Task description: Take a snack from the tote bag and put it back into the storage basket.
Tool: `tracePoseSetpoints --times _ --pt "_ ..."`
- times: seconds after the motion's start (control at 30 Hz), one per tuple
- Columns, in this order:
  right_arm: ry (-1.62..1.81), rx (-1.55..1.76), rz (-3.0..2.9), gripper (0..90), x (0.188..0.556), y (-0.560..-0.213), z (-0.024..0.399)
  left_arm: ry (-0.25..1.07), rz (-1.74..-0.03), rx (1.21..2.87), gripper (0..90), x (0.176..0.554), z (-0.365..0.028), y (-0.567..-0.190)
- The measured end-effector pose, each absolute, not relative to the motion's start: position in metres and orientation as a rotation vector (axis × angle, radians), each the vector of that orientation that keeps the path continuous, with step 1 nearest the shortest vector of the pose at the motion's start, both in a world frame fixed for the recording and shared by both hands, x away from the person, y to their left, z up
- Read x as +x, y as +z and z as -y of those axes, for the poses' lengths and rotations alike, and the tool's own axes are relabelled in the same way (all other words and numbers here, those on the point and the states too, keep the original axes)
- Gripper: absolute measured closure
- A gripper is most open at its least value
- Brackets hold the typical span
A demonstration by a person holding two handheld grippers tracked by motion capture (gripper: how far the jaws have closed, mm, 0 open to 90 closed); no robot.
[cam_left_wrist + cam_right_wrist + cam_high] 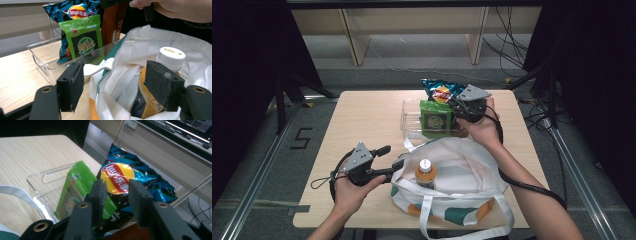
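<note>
Right claw (460, 106) part open, nothing gripped, over the clear tray (408, 116) by the chip bag (125, 185). Left claw (393, 157) wide, straddling tote rim (117, 75).

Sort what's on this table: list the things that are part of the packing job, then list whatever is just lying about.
In the job:
tote bag
bottle standing in the tote bag
clear tray
green packet
blue crisp bag
brown packet

Lying about:
cables on the floor
wooden bench
</note>
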State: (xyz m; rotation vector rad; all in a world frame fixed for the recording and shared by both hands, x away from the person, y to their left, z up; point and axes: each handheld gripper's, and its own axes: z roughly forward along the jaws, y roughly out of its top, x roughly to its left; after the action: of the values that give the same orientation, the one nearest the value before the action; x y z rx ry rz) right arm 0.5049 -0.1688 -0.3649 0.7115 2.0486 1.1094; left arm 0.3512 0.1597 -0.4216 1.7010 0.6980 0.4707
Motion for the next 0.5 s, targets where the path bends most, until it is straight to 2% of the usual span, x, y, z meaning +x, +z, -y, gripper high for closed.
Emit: tracePoseSetpoints --times 0.33,0.5 --pt "1.178 0.766 -2.054 48.5 0.495 -0.362 0.181 0.467 -0.700 1.693 30.5 0.351 -0.160 -0.420" --pt "1.224 0.809 -2.068 43.4 0.488 -0.359 0.191 0.458 -0.703 1.695 26.8 0.351 -0.160 -0.419"
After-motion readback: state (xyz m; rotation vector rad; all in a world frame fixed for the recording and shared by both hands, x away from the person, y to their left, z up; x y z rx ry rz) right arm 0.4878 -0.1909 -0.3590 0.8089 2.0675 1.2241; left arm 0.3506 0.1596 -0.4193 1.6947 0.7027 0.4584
